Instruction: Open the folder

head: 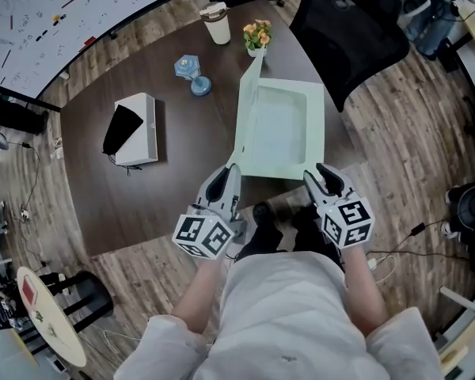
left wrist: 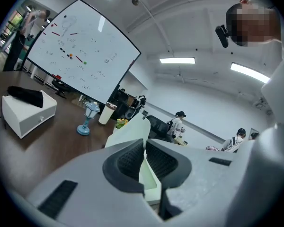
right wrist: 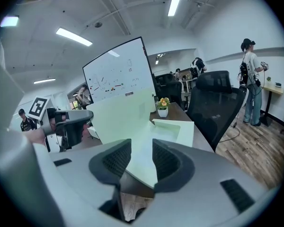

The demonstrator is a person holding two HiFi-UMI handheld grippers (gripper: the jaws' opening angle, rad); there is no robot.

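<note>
Head view: pale green folder [head: 281, 133] lies centre frame on worktop [head: 142, 204], cover [head: 249, 93] raised about upright. Left claw [head: 228, 177] clenched on cover's edge; right claw [head: 318, 177] released at folder's near corner. Roughly half open; cover not yet laid flat.
</note>
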